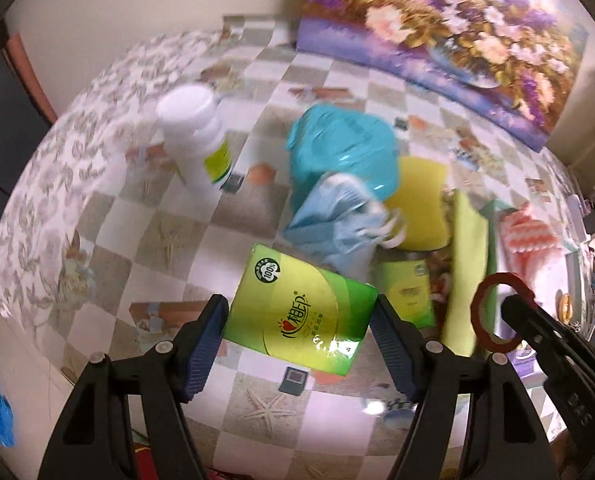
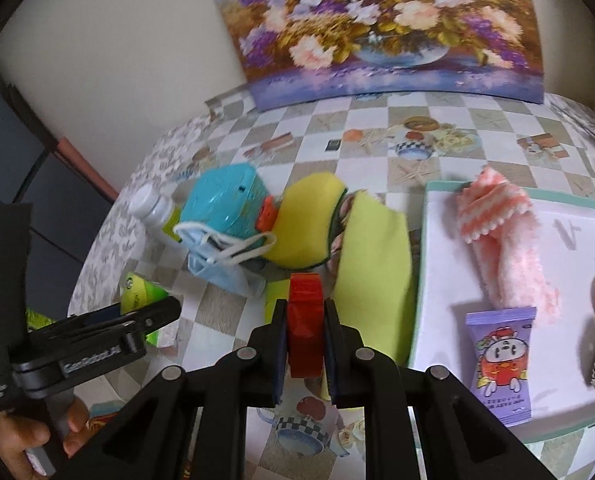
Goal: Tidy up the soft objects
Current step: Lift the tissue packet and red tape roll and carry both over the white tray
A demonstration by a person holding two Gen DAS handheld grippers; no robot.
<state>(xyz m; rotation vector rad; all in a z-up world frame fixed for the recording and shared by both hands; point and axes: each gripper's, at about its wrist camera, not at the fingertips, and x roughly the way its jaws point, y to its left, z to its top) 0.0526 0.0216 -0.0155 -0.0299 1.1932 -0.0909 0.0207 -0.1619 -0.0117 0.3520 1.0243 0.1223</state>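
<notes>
Left wrist view: left claw [image 1: 297,338] wide, 1 green tissue pack [image 1: 301,312] between its fingers, contact unclear. Open tablecloth [image 1: 145,232] to its left up to the table edge. Ahead: 1 mask [image 1: 333,216], 1 teal pack [image 1: 343,148], 1 sponge [image 1: 421,208], 1 bottle [image 1: 197,136].

Right wrist view: right claw [image 2: 305,346] narrow, clamping 1 red tape roll [image 2: 305,320]. Tray [image 2: 577,240] to its right holds 1 pink sock [image 2: 505,240], 1 purple snack [image 2: 501,356]. Yellow cloth [image 2: 377,264] just ahead overlaps the tray's edge.
</notes>
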